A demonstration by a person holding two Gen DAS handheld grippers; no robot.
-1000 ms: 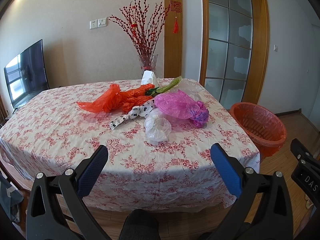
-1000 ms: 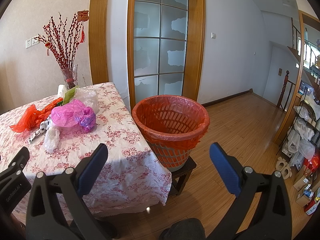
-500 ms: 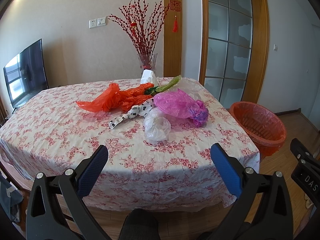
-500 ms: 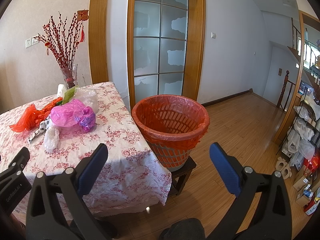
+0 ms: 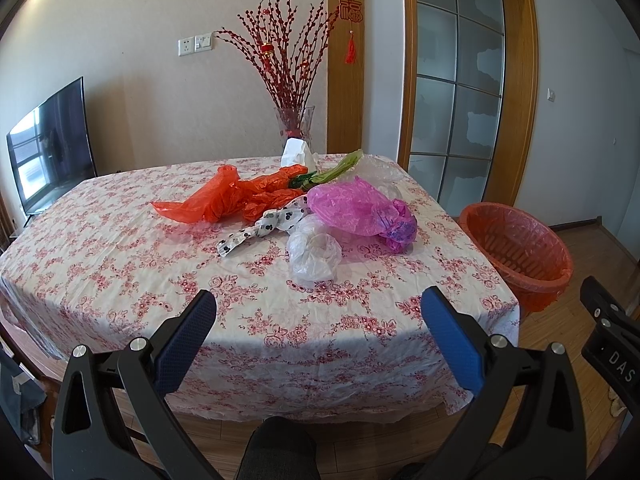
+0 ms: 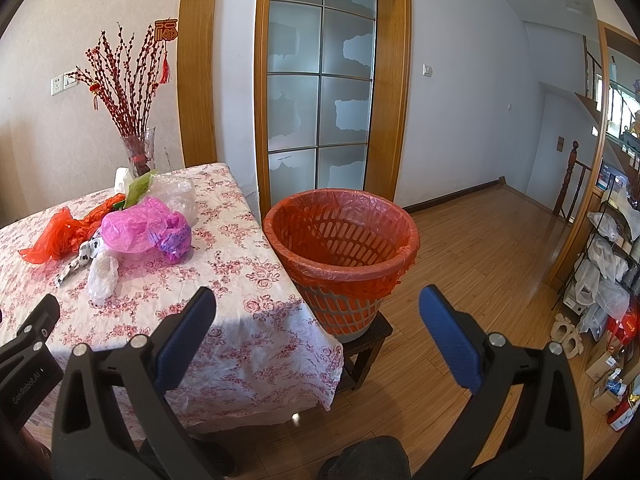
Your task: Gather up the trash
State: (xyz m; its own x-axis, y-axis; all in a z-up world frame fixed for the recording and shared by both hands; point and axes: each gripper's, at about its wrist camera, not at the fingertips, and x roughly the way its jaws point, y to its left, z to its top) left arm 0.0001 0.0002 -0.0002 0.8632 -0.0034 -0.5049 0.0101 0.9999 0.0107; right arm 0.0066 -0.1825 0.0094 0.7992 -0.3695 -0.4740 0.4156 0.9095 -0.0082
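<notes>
Nothing has shifted: both left tongs (image 5: 318, 314) and right tongs (image 6: 317, 312) stay spread, empty. Crumpled plastic bags (image 5: 362, 210) lie toward the tabletop's (image 5: 120, 264) far edge; the orange-lined wastebasket (image 6: 340, 256) stands off its right edge.

We can read "DAS" on the right hand-held gripper (image 5: 612, 360), "GenRobot.AI" on the left hand-held gripper (image 6: 26, 384), and the character "福" on a red wall ornament (image 5: 351, 10).

Five bags (image 5: 360, 208) — one basket (image 6: 340, 240)
</notes>
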